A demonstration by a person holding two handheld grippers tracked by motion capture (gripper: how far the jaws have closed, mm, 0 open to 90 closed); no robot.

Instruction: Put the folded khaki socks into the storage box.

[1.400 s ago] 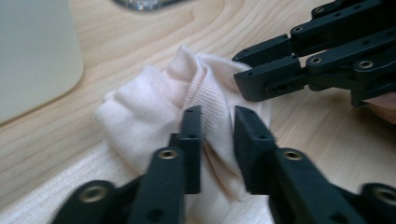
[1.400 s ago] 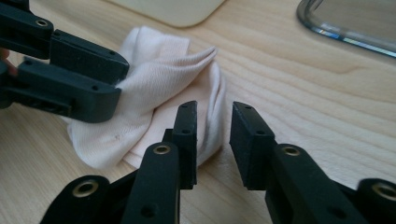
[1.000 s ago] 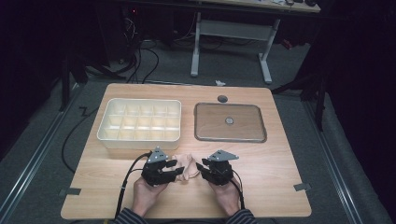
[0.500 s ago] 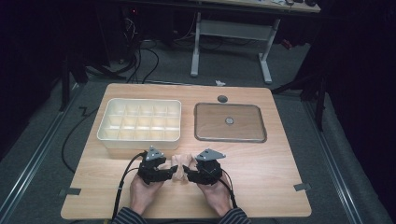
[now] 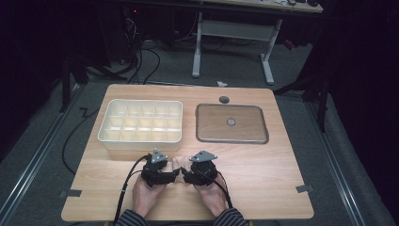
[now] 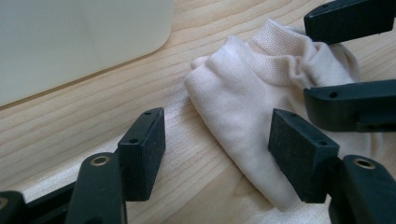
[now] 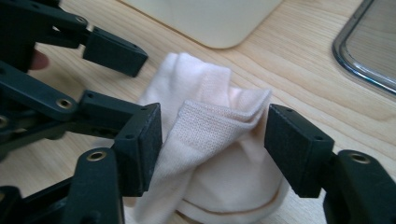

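Observation:
A cream sock (image 6: 238,107) lies crumpled on the wooden table (image 5: 263,174), near the front edge. My left gripper (image 6: 222,154) is open, its jaws having just been opening; the sock lies partly between them and the pads are not pressing it. My right gripper (image 7: 219,147) is open too, its jaws also having just been opening. They straddle the ribbed cuff of the sock (image 7: 210,126) without clamping it. From above, the left gripper (image 5: 173,173) and the right gripper (image 5: 184,175) point at each other, almost tip to tip.
A cream compartment box (image 5: 140,123) stands just behind the hands at the left. A shallow metal tray (image 5: 231,123) lies at the right, with a small dark disc (image 5: 224,100) behind it. Cables trail off the table's front left.
The right hand has slid left, toward the left gripper. Less of the sock shows between the two from above. The left hand has stayed about where it was.

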